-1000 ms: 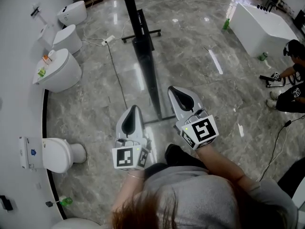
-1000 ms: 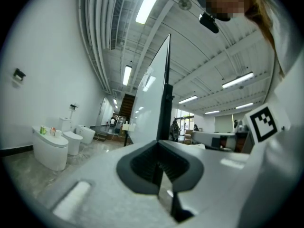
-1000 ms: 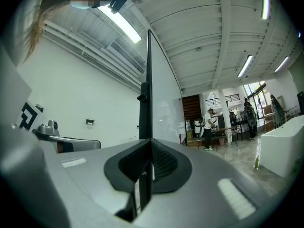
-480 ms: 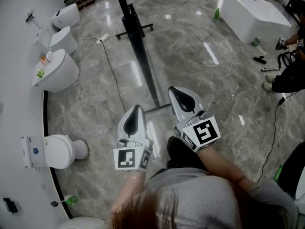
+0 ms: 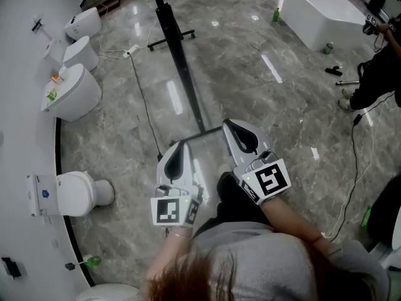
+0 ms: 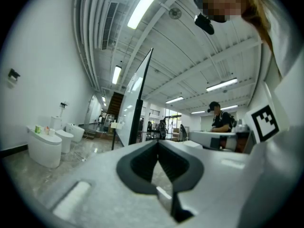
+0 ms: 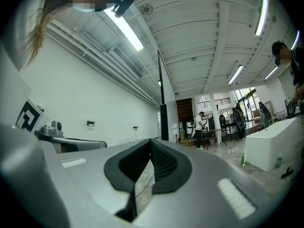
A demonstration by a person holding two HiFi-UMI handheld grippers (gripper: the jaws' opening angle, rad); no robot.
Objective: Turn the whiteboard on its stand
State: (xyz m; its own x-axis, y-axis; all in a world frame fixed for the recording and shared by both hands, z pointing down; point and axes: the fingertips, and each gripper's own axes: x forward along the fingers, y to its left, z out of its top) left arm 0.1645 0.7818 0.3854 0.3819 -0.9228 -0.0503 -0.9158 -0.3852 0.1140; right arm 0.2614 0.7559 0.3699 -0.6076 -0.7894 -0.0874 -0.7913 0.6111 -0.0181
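The whiteboard stands edge-on in the head view, a dark line that runs from the top down to its near foot bar. My left gripper is shut and empty, level, just behind that foot bar on the left. My right gripper is also shut and empty, at the bar's right end. In the left gripper view the left gripper points past the whiteboard, which stands ahead and to the left. In the right gripper view the whiteboard's dark edge rises just beyond the right gripper.
Toilets line the curved white wall on the left. A cable crosses the marble floor left of the board. A white bathtub and a person are far right. The stand's far foot lies ahead.
Both grippers have shifted level across the floor, still shut. The board's near end, earlier between the two grippers, now lies just ahead of their tips. The bathtub has slid left in view.
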